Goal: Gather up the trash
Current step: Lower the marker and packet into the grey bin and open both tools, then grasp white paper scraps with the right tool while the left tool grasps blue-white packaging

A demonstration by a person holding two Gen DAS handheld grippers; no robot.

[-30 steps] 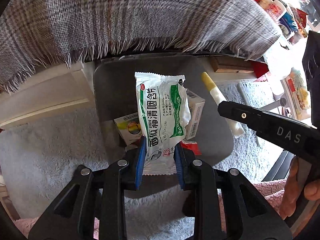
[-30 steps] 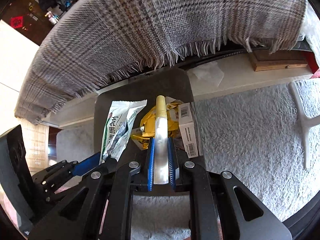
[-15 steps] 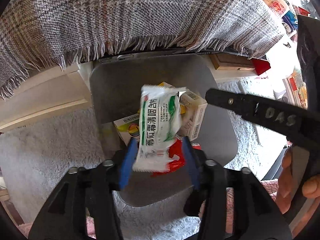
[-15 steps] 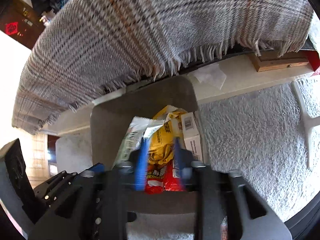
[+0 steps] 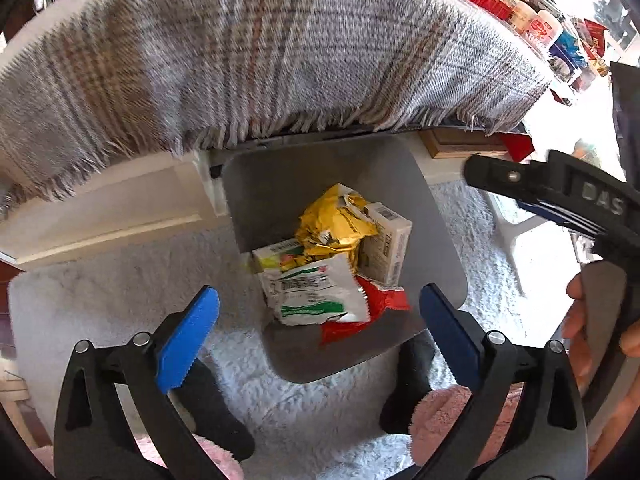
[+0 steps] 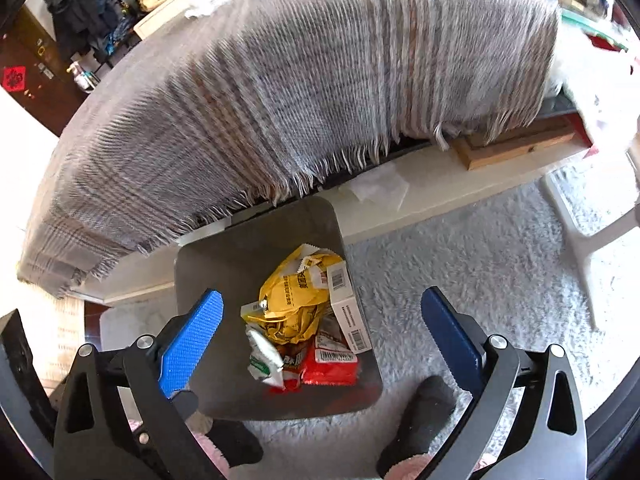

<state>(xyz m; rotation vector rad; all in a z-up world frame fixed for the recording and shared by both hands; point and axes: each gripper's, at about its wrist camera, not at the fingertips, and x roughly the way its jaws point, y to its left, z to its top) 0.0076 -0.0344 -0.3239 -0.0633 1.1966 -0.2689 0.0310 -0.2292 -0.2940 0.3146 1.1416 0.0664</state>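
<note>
Trash lies piled in a grey bin [image 5: 436, 248], toward its right wall and near edge. White-green packet [image 5: 316, 294] on top at the near side, red wrapper [image 5: 380, 300] under its right edge, yellow bag [image 5: 334, 224] behind, 2 boxes: 1 white box [image 5: 386, 240] upright against the right wall, 1 box [image 5: 276, 254] at the left, partly under the yellow bag.

Left gripper [image 5: 316, 328] released, blue pads spread wide, holding nothing; the pile sits between and just beyond the pads, below them. Right gripper [image 6: 320, 328] likewise spread and bare, above the same bin [image 6: 208, 264], pile between its pads. In the left view the right gripper [image 5: 560, 196] shows side-on at the bin's right.

Bin stands on a white rug [image 6: 460, 280], its far edge under a fringed plaid cloth [image 5: 260, 60].
</note>
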